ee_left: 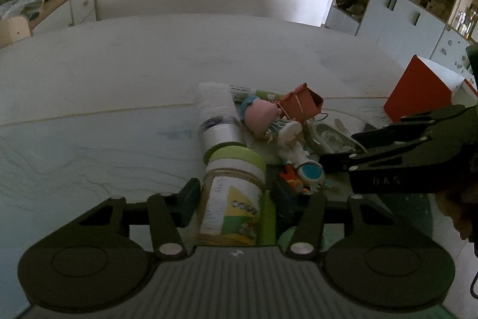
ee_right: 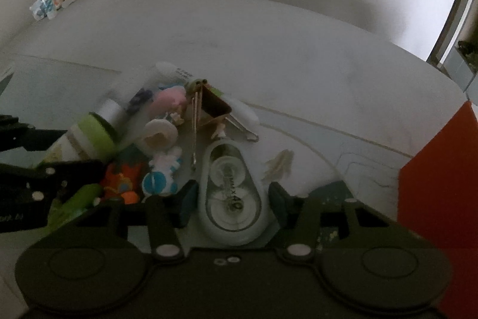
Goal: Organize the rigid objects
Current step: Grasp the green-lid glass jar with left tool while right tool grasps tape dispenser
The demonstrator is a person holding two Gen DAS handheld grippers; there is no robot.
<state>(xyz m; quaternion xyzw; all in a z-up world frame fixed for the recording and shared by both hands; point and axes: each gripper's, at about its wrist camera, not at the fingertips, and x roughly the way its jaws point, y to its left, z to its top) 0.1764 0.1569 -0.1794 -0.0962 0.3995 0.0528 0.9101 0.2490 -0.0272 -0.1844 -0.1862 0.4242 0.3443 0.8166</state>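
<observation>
At table centre, clutter heap unsorted: white bottle [ee_left: 216, 109], pink doll [ee_left: 260, 112], orange binder clip [ee_left: 301, 105], blue-white figurine [ee_right: 161, 175] piled touching. Left gripper [ee_left: 233, 199] straddling green-lidded jar [ee_left: 234, 187] at heap's 7 o'clock; left finger touching, right side hidden, grip not certain. Right gripper [ee_right: 233, 199] spread around correction-tape dispenser [ee_right: 231, 193] at 4 o'clock, gaps both sides. Red box [ee_left: 418, 91] at 2 o'clock. Judgement: early stage, nothing sorted, whole heap left.

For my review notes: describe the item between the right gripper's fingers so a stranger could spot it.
On the table, find the clutter pile left of the red box. At its near right edge, between the right gripper fingers, lies the tape dispenser: translucent, teardrop-shaped, two reels visible inside.
</observation>
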